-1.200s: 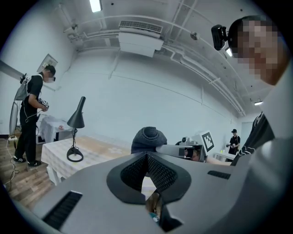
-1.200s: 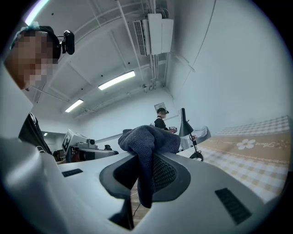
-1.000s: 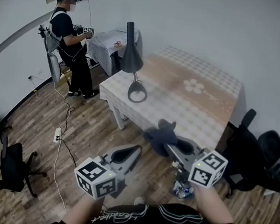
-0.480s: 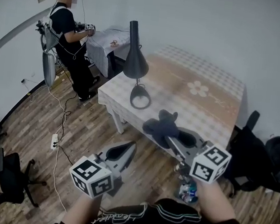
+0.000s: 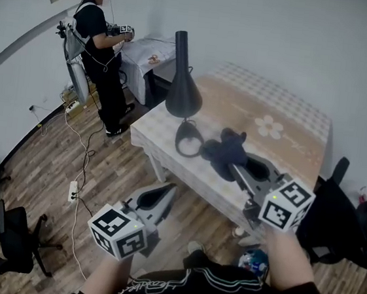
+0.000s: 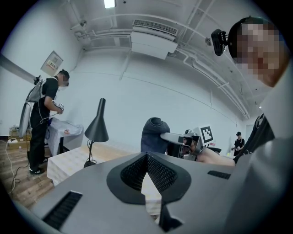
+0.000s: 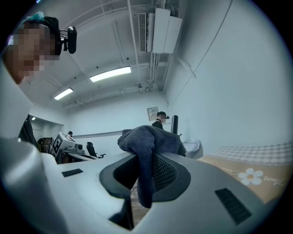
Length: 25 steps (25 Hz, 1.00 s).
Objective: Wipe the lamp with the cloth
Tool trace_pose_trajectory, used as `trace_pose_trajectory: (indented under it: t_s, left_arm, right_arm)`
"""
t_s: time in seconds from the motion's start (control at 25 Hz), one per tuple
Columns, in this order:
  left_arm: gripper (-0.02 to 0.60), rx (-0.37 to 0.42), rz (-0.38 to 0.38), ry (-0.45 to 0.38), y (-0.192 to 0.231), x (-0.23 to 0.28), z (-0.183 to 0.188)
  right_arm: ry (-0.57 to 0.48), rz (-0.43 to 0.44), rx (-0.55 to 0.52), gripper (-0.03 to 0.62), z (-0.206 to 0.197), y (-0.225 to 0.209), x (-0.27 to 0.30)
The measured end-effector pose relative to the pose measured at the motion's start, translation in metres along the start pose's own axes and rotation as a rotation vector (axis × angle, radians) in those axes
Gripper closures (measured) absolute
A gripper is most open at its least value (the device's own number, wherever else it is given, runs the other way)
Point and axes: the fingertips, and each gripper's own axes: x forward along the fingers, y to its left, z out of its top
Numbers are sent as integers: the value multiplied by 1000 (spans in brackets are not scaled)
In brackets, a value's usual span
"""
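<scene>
A black desk lamp (image 5: 183, 90) with a cone shade and ring base stands near the left corner of the table (image 5: 285, 118); it also shows in the left gripper view as the lamp (image 6: 97, 130). My right gripper (image 5: 234, 162) is shut on a dark blue cloth (image 5: 224, 149), held over the table just right of the lamp's base. In the right gripper view the cloth (image 7: 149, 146) drapes between the jaws. My left gripper (image 5: 165, 194) hangs shut and empty over the floor, short of the table edge.
Another person (image 5: 103, 42) stands at the back left beside a small covered table (image 5: 148, 50). Black office chairs (image 5: 1, 247) sit at the left and another chair (image 5: 340, 214) at the right. A power strip and cables (image 5: 75, 177) lie on the wooden floor.
My right gripper with the cloth has moved forward over the table towards the lamp. The view has drawn nearer to the table. The left gripper stays low over the floor.
</scene>
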Motion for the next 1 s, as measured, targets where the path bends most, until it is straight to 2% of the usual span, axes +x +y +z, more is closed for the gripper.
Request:
trace_pose_trajectory:
  t_s: [0.28,0.6,1.0]
  left_arm:
    - [581,19,12,-15,37,36,34]
    - [581,49,46,-38,97,113,79]
    - [581,57,29,-66,129,129,113]
  right_arm:
    - [-63,8,-31,537,45,-43,44]
    - [-86,19,-88,537,89,-142,114]
    - [-106,44,-200,537,127,-153,165]
